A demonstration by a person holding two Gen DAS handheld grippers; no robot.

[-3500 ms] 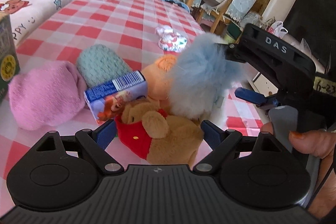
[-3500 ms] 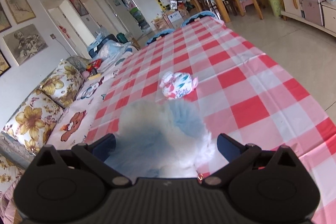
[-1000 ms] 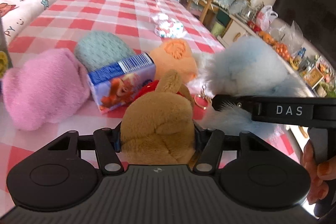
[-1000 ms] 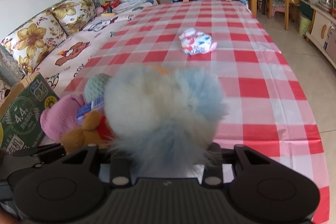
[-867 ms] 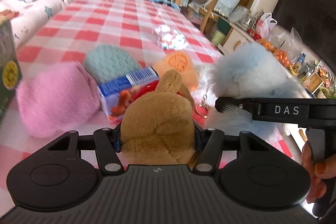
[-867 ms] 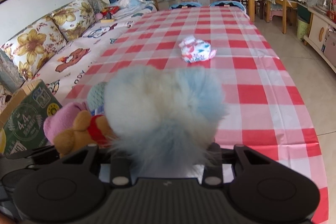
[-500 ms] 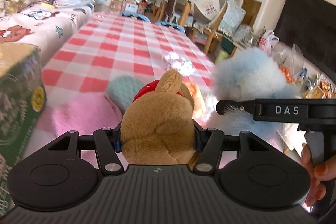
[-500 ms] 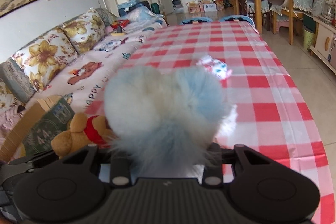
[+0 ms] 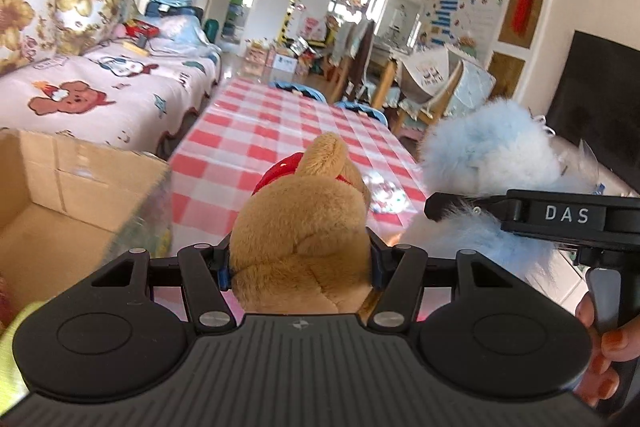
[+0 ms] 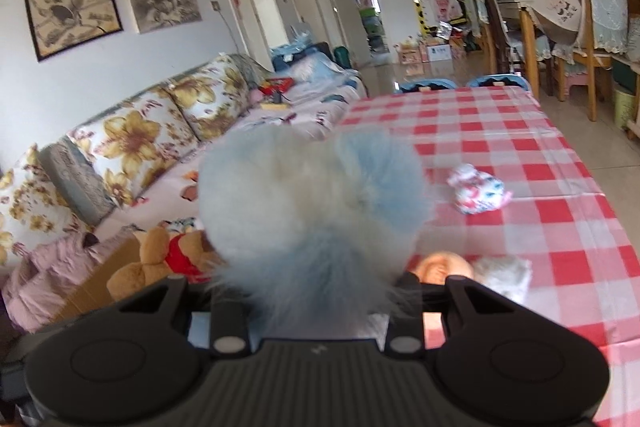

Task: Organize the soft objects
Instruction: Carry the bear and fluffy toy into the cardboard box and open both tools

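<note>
My left gripper (image 9: 298,261) is shut on a tan teddy bear (image 9: 304,227) with a red shirt, held in the air beside an open cardboard box (image 9: 60,195) at the left. My right gripper (image 10: 316,291) is shut on a fluffy pale-blue plush (image 10: 312,203), also lifted; the blue plush (image 9: 488,163) and the right gripper's black body show at the right of the left wrist view. In the right wrist view the bear (image 10: 160,259) hangs at the lower left over the box (image 10: 100,279). An orange plush (image 10: 440,269) and a pale plush (image 10: 504,277) lie on the red-checked table (image 10: 520,147).
A small floral cloth bundle (image 10: 478,193) lies farther out on the table. A sofa with flowered cushions (image 10: 160,131) runs along the left side. Wooden chairs (image 10: 580,39) stand at the far right. A hand (image 9: 608,347) grips the right gripper's handle.
Both grippers have risen and swung left with their toys. The pink and teal plushes and the blue carton have dropped out of the left view, and the box's open inside has come into sight.
</note>
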